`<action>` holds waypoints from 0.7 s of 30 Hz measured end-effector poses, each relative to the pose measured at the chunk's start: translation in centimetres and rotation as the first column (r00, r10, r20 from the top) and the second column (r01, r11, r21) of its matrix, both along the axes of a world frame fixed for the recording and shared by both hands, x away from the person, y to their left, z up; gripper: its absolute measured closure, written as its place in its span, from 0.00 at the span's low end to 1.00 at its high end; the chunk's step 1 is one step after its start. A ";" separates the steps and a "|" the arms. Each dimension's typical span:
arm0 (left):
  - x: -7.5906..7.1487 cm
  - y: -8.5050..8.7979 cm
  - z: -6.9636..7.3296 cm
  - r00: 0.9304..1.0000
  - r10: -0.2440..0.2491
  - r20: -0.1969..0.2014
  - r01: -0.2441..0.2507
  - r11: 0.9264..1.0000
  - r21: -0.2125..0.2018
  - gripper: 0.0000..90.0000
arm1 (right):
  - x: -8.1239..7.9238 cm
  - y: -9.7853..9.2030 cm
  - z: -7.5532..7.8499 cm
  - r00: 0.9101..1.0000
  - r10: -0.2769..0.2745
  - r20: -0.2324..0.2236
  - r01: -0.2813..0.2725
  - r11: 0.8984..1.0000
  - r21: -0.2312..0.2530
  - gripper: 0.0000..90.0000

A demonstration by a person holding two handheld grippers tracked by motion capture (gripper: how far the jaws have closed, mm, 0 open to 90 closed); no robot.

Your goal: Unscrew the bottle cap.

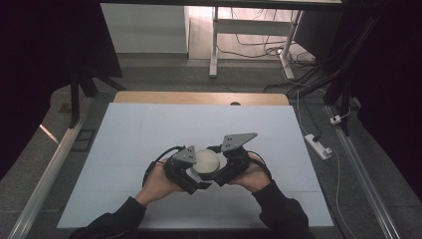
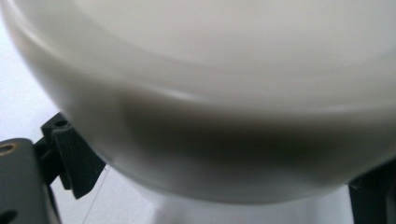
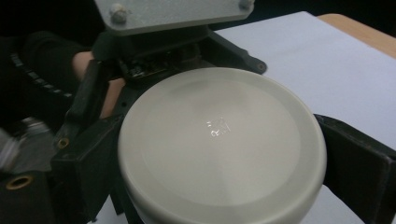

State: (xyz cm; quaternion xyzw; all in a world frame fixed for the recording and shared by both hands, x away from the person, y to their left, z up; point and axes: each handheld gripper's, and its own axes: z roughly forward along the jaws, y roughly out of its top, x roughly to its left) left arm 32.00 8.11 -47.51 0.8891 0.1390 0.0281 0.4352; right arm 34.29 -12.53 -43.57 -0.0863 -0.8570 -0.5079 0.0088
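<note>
The right gripper [image 1: 217, 179] is clamped across a round white lid [image 1: 206, 160], one black jaw pressed to each side of its rim, as seen plainly in the right gripper view [image 3: 219, 154]. The left gripper [image 1: 195, 185] is brought in from the opposite side; in the left gripper view the lid [image 2: 224, 93] looms very close and blurred between the jaws, and whether those jaws actually bear on whatever is beneath it cannot be told. The lid is held near the front middle of the white table cover [image 1: 149, 129], between the two hands, and seems to sit on a paler body just visible below it in both gripper views.

The lid is judged to be smooth, glossy plastic: light and stiff, not fragile, but likely slippery under hard jaws. A firm hold is best taken on the vertical rim, at opposite points, rather than on the rounded shoulder, where the jaws could ride up and slip off. If it is to be twisted, the body below should be gripped low and steadily.
</note>
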 end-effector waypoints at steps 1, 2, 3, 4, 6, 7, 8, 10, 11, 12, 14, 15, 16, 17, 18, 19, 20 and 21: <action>0.0 0.0 0.0 1.000 -0.006 -0.001 0.006 1.000 -0.002 0.09 | 0.2 -0.1 0.0 1.000 0.022 -0.006 -0.022 1.000 0.002 0.08; 0.0 -0.1 0.0 1.000 -0.006 -0.001 0.006 1.000 -0.002 0.09 | 0.3 -0.2 0.0 0.999 0.039 -0.006 -0.039 0.999 0.003 0.08; 0.0 -0.1 -0.1 1.000 -0.004 0.000 0.004 1.000 0.000 0.09 | 0.3 -0.2 -0.1 0.999 0.048 -0.009 -0.048 0.999 0.005 0.08; 0.0 -0.1 -0.1 1.000 0.000 -0.001 0.000 1.000 0.002 0.08 | 0.3 -0.2 -0.1 0.999 0.046 -0.006 -0.046 0.999 0.006 0.08; 0.0 -0.1 -0.1 1.000 0.014 0.004 -0.014 1.000 0.005 0.08 | 0.2 -0.2 -0.2 1.000 0.017 -0.008 -0.017 1.000 0.004 0.07; 0.0 0.0 0.0 1.000 0.022 0.006 -0.022 1.000 0.006 0.08 | 0.1 -0.1 -0.3 1.000 -0.003 -0.014 0.003 1.000 0.007 0.05; 0.0 0.0 0.0 1.000 0.022 0.006 -0.022 1.000 0.006 0.08 | 0.0 0.0 -0.2 1.000 -0.017 -0.021 0.017 1.000 0.007 0.00; 0.0 0.2 0.1 0.999 0.045 0.008 -0.045 0.999 -0.005 0.08 | -0.3 0.2 0.0 0.997 -0.077 -0.015 0.077 0.997 -0.012 0.00; 0.0 0.2 0.1 0.998 0.055 0.012 -0.055 0.998 -0.005 0.08 | -0.4 0.3 0.2 0.994 -0.112 -0.003 0.112 0.994 -0.017 0.00; 0.0 0.3 0.2 0.998 0.066 0.015 -0.066 0.998 -0.003 0.08 | -0.6 0.4 0.3 0.991 -0.137 -0.003 0.137 0.991 -0.013 0.00; 0.0 0.4 0.2 0.995 0.095 0.010 -0.095 0.995 -0.015 0.08 | -0.9 0.4 0.6 0.979 -0.201 -0.018 0.201 0.980 -0.005 0.00; 0.0 0.4 0.2 0.995 0.095 0.010 -0.095 0.995 -0.015 0.08 | -0.9 0.4 0.6 0.979 -0.201 -0.018 0.201 0.980 -0.005 0.00; 0.1 0.5 0.2 0.992 0.126 0.011 -0.125 0.992 -0.013 0.08 | -1.3 0.4 0.7 0.966 -0.259 -0.014 0.258 0.966 -0.009 0.00; 0.1 0.6 0.2 0.990 0.140 0.015 -0.139 0.990 -0.011 0.08 | -1.5 0.5 0.8 0.958 -0.285 -0.010 0.285 0.958 -0.012 0.00; 0.1 0.6 0.2 0.989 0.148 0.015 -0.148 0.989 -0.009 0.08 | -1.7 0.6 0.8 0.952 -0.307 -0.003 0.307 0.952 -0.016 0.00; 0.1 0.6 0.2 0.989 0.148 0.015 -0.148 0.989 -0.009 0.08 | -1.9 0.7 0.8 0.946 -0.323 0.006 0.323 0.946 -0.017 0.00; 0.2 0.6 0.2 0.988 0.154 0.010 -0.154 0.988 -0.012 0.08 | -1.9 0.7 0.8 0.946 -0.323 0.006 0.323 0.946 -0.017 0.00; 0.1 0.6 0.3 0.987 0.161 0.012 -0.161 0.987 -0.007 0.08 | -2.1 0.9 0.7 0.938 -0.346 0.015 0.346 0.938 -0.002 0.00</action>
